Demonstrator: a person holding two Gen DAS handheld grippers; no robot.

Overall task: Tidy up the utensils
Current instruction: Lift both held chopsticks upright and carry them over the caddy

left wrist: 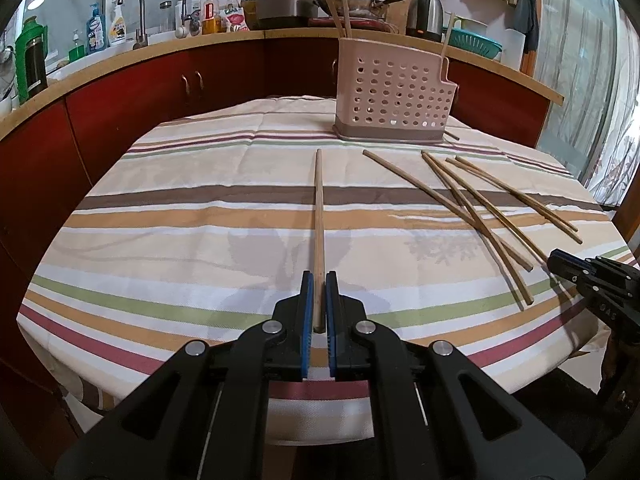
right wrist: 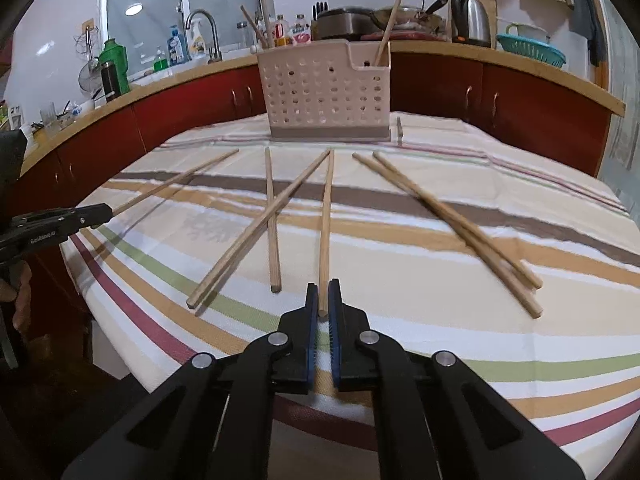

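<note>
Chopsticks are the things in play, and one sits between the fingers of each tool. Nearest in the left wrist view, the left gripper (left wrist: 319, 276) has its blue pads closed on the near end of a chopstick (left wrist: 318, 216), which runs straight away over the striped tablecloth (left wrist: 180, 240) toward the holder. In the right wrist view, the right gripper (right wrist: 323, 285) has its pads drawn in on either side of the near end of a second chopstick (right wrist: 326, 220); whether they press it cannot be told, as a thin gap shows.

Beyond the fingers, loose chopsticks lie on the cloth: a crossed pair (right wrist: 256, 228) to the left of the right gripper, and another pair (right wrist: 448, 216) lying close together to its right.

Farther back stands the pink perforated holder (right wrist: 324, 88) upright near the far edge of the table, with chopsticks standing in its left end (right wrist: 256, 26) and one (right wrist: 386, 30) leaning in its right compartment.

Behind it runs a wooden counter (left wrist: 224, 38) over red cabinets (left wrist: 168, 92), carrying a kettle (right wrist: 472, 20).
</note>
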